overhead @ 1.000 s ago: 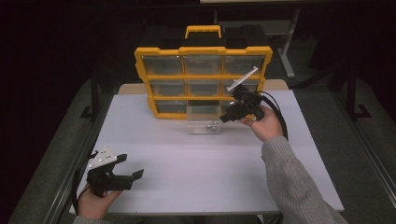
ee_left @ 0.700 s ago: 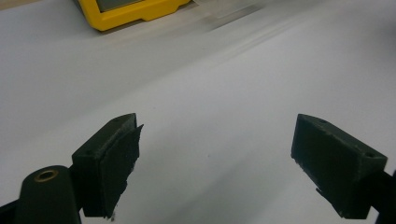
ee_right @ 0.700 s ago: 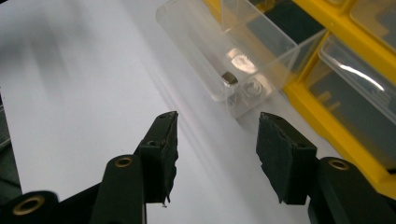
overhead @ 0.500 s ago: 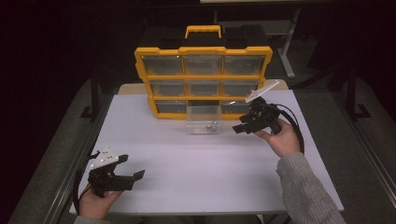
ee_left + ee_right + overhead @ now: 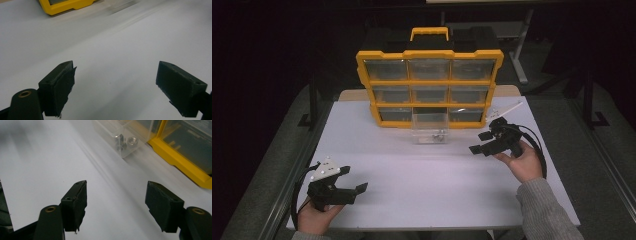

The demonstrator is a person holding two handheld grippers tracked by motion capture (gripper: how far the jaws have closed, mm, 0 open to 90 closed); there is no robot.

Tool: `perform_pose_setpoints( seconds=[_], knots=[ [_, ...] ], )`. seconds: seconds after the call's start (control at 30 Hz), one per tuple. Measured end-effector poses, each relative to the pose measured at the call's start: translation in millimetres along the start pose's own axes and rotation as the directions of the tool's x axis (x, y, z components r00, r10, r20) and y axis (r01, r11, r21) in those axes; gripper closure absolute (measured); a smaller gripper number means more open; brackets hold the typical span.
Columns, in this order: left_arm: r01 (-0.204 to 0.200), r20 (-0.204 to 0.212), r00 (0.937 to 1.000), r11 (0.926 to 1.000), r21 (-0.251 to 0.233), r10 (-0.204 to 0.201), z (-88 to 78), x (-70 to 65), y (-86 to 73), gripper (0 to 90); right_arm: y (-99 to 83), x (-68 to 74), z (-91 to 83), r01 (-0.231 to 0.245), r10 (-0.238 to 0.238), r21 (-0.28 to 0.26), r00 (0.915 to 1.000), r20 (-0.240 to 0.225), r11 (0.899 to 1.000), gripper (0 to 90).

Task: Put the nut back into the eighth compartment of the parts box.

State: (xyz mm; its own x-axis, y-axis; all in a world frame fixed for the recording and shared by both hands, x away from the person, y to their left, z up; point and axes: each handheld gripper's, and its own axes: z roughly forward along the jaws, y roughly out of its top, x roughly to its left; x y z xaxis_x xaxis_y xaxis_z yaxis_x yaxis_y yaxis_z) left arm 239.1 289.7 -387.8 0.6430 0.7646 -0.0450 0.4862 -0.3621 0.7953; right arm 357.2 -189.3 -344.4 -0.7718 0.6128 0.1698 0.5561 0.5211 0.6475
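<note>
A yellow organiser (image 5: 429, 87) with clear drawers stands upright at the back of the white table (image 5: 427, 185). Its bottom middle drawer (image 5: 430, 126) is pulled out onto the table, and metal nuts (image 5: 125, 142) lie in it. My right gripper (image 5: 482, 142) hovers right of that drawer, held in a hand; its jaws have just been opening and nothing is between them. In the right gripper view the drawer (image 5: 117, 135) lies ahead of the jaws. My left gripper (image 5: 357, 192) rests near the front left corner, open and empty.
The organiser's yellow corner (image 5: 62, 6) shows far ahead in the left gripper view. Metal rails (image 5: 292, 175) run along the table's left side. A table leg and dark floor (image 5: 522, 55) lie behind the organiser.
My right gripper has moved away from the organiser's right drawers, rightward and down toward the table, and its jaws stand wider. The left gripper has stayed put.
</note>
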Motion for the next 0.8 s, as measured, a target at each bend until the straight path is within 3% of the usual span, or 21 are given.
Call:
perform_pose_setpoints(
  seconds=[0.8],
  knots=[
    [-0.021,0.005,0.9998,0.9995,0.022,0.02,0.4,0.3,-0.4,14.8,-44.2,10.4,8.8,-0.022,0.022,0.001,0.9995,0.023,1.0,22.1]
  ],
)
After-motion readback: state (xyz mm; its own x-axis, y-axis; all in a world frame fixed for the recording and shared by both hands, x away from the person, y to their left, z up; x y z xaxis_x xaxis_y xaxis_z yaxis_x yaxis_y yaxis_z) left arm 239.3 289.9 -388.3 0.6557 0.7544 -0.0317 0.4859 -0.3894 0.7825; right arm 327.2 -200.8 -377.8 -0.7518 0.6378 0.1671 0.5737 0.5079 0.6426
